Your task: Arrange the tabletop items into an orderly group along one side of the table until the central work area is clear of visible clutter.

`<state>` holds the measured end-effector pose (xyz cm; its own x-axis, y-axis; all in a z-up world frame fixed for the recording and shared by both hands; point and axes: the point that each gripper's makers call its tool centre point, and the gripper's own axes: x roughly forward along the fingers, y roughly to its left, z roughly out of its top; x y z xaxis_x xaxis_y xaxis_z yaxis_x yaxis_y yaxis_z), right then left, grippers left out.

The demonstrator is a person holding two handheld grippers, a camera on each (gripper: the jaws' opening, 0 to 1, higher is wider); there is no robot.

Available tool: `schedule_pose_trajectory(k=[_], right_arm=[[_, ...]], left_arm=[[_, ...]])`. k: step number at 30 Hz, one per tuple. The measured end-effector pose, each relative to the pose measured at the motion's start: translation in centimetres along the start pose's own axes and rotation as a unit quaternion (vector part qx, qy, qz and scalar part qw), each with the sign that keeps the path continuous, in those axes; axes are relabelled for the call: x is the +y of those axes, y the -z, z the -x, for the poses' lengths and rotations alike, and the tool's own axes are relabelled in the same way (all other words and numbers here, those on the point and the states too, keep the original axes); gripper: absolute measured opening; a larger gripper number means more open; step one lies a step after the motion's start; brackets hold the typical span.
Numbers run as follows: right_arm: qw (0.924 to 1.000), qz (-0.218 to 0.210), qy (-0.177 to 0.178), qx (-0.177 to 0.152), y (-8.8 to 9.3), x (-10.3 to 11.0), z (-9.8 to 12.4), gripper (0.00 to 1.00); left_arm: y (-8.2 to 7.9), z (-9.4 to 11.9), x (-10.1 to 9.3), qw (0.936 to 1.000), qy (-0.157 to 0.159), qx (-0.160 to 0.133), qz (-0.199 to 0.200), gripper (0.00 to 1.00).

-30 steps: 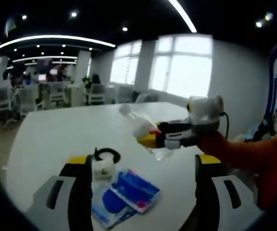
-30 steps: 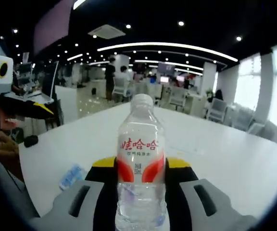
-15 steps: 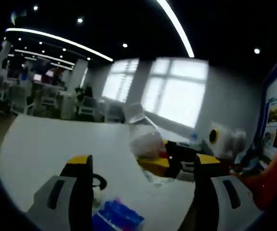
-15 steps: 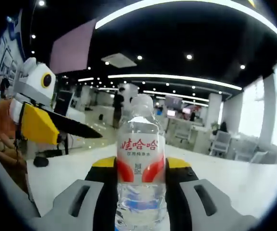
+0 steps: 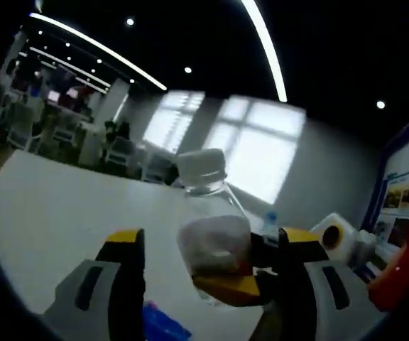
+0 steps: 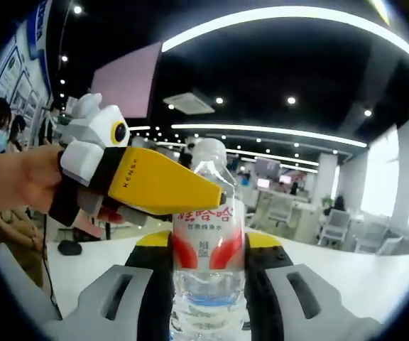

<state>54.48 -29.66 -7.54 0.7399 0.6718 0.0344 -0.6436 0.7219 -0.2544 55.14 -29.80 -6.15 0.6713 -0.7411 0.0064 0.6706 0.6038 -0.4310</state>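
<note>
A clear water bottle (image 6: 208, 213) with a white cap and a red label stands upright between the jaws of my right gripper (image 6: 208, 245), which is shut on it, lifted off the white table (image 6: 375, 284). In the left gripper view the same bottle (image 5: 204, 206) tilts in the gap of my left gripper (image 5: 211, 241), whose jaws stand wide apart and open on either side of it. The right gripper's yellow finger (image 5: 229, 288) clamps the bottle's lower part. In the right gripper view a yellow finger (image 6: 162, 185) of the left gripper reaches from the left up to the bottle's shoulder.
A blue packet (image 5: 162, 328) lies on the table (image 5: 48, 206) below the left jaw. A hand (image 6: 13, 177) holds the left gripper, and an orange sleeve (image 5: 403, 277) is at the right. A small black item (image 6: 68, 247) sits on the table's far left. Office chairs stand behind.
The two grippers have come together: the bottle held by the right gripper now sits between the left gripper's open jaws. Both views have tilted upward, away from the tabletop.
</note>
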Motion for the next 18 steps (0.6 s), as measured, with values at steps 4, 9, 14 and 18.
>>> schedule_pose_trajectory(k=[4, 9, 14, 18], right_arm=[[1.0, -0.001, -0.003, -0.003, 0.0, 0.3, -0.1, 0.36], [1.0, 0.001, -0.006, -0.005, 0.0, 0.7, -0.3, 0.36], [1.0, 0.001, -0.008, -0.004, 0.2, 1.0, -0.4, 0.36], [1.0, -0.003, -0.008, -0.002, 0.5, 1.1, -0.6, 0.36]], left_arm=[[0.3, 0.0, 0.5, 0.9999, -0.003, 0.005, 0.01, 0.66], [0.3, -0.1, 0.8, 0.9998, -0.004, 0.009, 0.017, 0.59], [0.5, -0.1, 0.8, 0.9996, 0.002, 0.014, 0.024, 0.51], [0.6, -0.2, 0.5, 0.9997, 0.009, 0.017, 0.017, 0.42]])
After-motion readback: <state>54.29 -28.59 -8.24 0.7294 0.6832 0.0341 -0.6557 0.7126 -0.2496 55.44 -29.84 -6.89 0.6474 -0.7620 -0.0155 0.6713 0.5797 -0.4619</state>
